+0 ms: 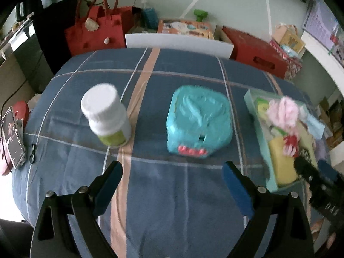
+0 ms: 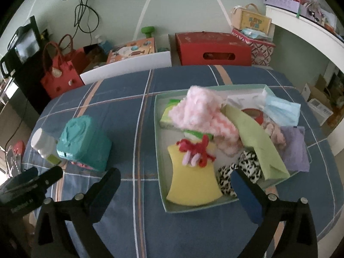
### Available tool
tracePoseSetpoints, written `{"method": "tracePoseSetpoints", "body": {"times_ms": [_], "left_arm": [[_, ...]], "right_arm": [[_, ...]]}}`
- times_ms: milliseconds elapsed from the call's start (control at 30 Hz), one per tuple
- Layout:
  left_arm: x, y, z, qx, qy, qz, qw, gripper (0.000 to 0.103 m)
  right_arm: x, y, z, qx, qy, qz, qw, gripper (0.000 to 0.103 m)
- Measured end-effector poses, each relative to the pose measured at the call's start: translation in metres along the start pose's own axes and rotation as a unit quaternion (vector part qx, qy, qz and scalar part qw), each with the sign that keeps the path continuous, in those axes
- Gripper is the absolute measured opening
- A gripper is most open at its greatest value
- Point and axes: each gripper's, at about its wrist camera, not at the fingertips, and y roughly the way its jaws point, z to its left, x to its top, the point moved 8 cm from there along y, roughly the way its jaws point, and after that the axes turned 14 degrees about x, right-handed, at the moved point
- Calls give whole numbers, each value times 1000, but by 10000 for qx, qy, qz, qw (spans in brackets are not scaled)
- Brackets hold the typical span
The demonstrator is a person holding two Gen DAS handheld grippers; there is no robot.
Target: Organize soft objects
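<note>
Soft things fill the pale green tray point(image 2: 160, 150) near the table's right edge: a yellow sponge point(image 2: 193, 185), a pink fluffy cloth point(image 2: 200, 109), a green cloth point(image 2: 258, 142), a lilac cloth point(image 2: 294, 148) and a face mask point(image 2: 281, 109). The right gripper point(image 2: 174, 185) hangs released over the tray's near edge, nothing between its jaws. The left gripper point(image 1: 172, 185) is also spread and empty, above bare tablecloth point(image 1: 172, 215). Beyond it stand a teal box point(image 1: 198, 120) mid-table and a white bottle point(image 1: 105, 116) toward the left edge. Both look rigid, so they probably stay out. The sorting seems almost done; any tidying should press the heap down gently. Both views are blurred, and items under the pile are hidden.
</note>
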Motion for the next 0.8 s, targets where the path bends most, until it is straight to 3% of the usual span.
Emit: {"method": "tracePoseSetpoints", "body": {"times_ms": [133,433,800], "left_arm": [[-12,-2,8,236,50,51,9997,94],[-15,-11,24,288,-188,30,9994,94],[-19,-6,19,533,65,85,9985,94]], "right_arm": [[-6,-5,1,-39,-18,-14,10000,103],[-19,-10,8,-71,-71,10,9999,103],[-26,-1,15,-75,-191,123,9997,103]]}}
